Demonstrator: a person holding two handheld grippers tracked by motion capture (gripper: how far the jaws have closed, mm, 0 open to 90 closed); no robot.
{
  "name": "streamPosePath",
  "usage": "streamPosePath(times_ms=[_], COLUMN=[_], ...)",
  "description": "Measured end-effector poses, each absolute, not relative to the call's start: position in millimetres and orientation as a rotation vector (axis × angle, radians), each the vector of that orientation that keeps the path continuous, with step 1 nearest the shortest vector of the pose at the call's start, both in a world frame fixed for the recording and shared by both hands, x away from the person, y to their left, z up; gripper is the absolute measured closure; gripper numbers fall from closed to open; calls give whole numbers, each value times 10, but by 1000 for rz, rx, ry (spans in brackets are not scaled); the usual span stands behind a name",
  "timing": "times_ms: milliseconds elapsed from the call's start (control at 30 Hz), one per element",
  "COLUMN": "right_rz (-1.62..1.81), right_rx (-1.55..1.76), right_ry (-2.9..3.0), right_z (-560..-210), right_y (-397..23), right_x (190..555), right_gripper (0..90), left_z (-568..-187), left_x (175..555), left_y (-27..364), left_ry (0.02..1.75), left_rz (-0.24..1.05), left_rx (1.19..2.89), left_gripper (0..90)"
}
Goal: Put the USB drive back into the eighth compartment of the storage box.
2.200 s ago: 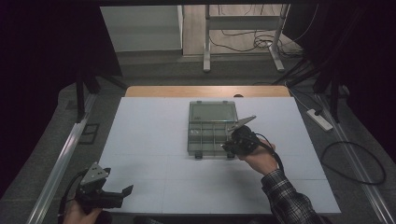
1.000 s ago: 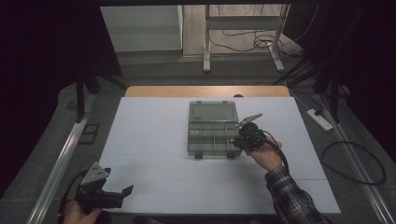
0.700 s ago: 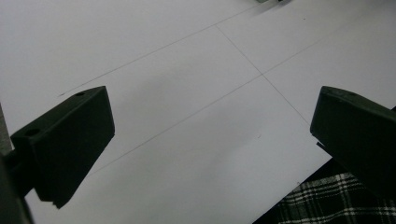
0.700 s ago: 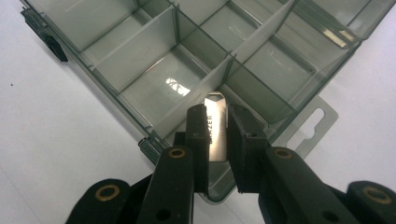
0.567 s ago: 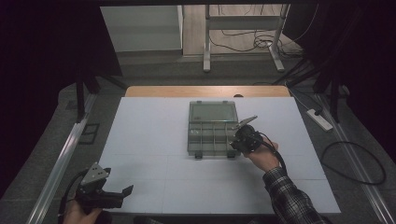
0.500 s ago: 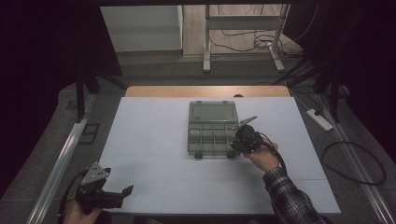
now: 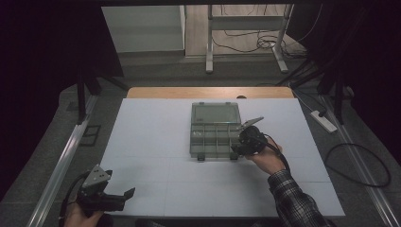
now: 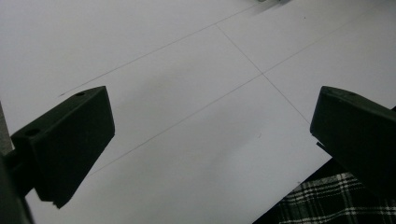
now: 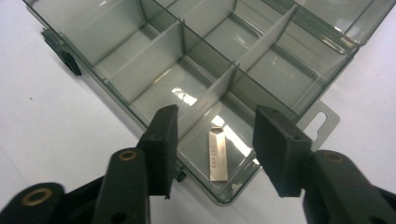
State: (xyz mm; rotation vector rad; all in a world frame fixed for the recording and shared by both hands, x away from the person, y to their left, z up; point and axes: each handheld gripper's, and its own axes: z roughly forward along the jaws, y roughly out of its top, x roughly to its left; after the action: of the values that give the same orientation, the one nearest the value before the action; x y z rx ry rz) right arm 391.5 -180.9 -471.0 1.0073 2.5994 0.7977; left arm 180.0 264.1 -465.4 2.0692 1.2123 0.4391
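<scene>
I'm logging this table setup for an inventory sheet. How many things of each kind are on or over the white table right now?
Clear compartment box, lid open: 1
Small silver eraser-labelled piece lying in a corner compartment: 1
Hand-held two-jaw grippers: 2, the left gripper and the right gripper, both with jaws apart
Total: 4

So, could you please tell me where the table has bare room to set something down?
The white table is bare left of the compartment box and between it and the left tool. It is crowded at the box's right corner, under the right tool.
</scene>
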Motion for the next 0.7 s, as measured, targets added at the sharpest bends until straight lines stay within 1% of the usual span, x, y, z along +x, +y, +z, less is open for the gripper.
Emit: streamPosePath(times_ms=[267,300,333,400,700], right_rz=[838,850,850,852,886], right_rx=[1032,1036,1036,1039,1048], right_ry=[2607,2615,2615,2618,2634], right_z=[-4690,-4687,-4687,-4677,-4619], right_y=[-1794,-1789,-1789,-1787,-1785], right_x=[3900,3895,3895,3889,3841], right_gripper=[397,369,369,328,261], left_z=[-4654,-4654,-4654,-4654,-4654], left_x=[1801,1800,1800,1800,1801], left_y=[2640,2640,2639,2639,2638], left_ry=[1212,1212,1212,1213,1214], left_rz=[439,439,440,439,439], left_rx=[2070,2070,2070,2069,2069], left_gripper=[0,0,0,0,0])
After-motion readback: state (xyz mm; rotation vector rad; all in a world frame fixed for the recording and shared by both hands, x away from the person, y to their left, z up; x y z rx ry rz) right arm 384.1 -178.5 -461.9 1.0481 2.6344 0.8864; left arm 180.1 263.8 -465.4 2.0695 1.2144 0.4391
